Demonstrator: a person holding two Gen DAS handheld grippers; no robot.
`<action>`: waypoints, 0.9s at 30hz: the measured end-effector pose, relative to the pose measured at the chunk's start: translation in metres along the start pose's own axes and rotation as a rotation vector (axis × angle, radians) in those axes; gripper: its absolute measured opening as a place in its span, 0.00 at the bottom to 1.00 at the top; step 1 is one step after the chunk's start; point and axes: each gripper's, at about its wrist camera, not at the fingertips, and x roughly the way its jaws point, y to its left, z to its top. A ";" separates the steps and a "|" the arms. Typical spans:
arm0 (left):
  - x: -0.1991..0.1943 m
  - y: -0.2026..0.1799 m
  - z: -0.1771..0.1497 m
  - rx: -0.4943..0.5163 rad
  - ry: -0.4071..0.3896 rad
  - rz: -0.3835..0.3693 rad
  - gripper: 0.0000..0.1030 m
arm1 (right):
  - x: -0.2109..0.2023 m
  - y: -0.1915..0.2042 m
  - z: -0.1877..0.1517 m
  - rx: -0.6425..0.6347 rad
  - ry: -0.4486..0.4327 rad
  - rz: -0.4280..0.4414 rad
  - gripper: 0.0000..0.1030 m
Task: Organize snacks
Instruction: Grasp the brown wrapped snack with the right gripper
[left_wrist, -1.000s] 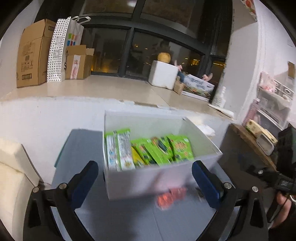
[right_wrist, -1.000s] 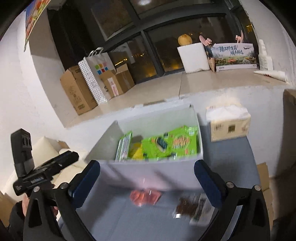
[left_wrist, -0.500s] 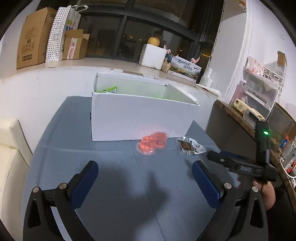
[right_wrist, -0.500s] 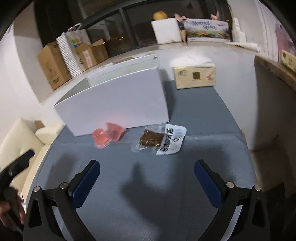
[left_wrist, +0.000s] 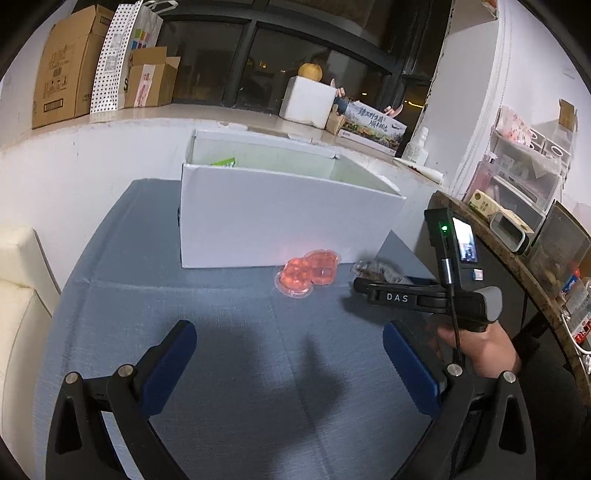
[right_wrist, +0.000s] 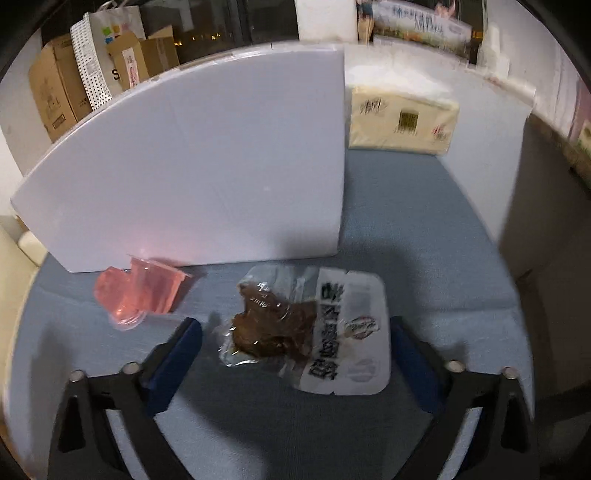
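A white box (left_wrist: 280, 225) stands on the blue-grey table, a green snack packet (left_wrist: 224, 162) peeking over its rim. In front of it lie two pink jelly cups (left_wrist: 308, 271) and a clear packet of brown snack (right_wrist: 306, 328). My right gripper (right_wrist: 295, 332) hangs low over that packet, which lies between its blue fingers; the jaws are closing and the pads stand clear of it. In the left wrist view the right gripper (left_wrist: 360, 286) reaches in over the packet (left_wrist: 376, 267), held by a hand. My left gripper (left_wrist: 288, 339) is open above bare table.
A tissue pack (right_wrist: 402, 120) lies right of the box (right_wrist: 192, 173). The pink cups (right_wrist: 138, 290) sit left of the right gripper. A cream cushion (left_wrist: 18, 295) borders the table at left. A wooden shelf (left_wrist: 517, 258) with clutter stands at right. Cardboard boxes (left_wrist: 62, 66) line the windowsill.
Both grippers came down from above the box to in front of it. The right one dropped further, close over the brown snack packet, its fingers a little narrower. The left has held still lately.
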 end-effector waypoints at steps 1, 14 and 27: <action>0.002 0.001 0.000 -0.002 0.005 0.002 1.00 | -0.001 -0.002 -0.001 0.001 -0.003 0.006 0.87; 0.098 -0.008 0.030 0.042 0.125 0.037 1.00 | -0.023 -0.032 -0.016 0.061 -0.066 0.166 0.62; 0.151 -0.019 0.047 0.128 0.171 0.109 0.82 | -0.128 -0.044 -0.012 0.078 -0.278 0.271 0.62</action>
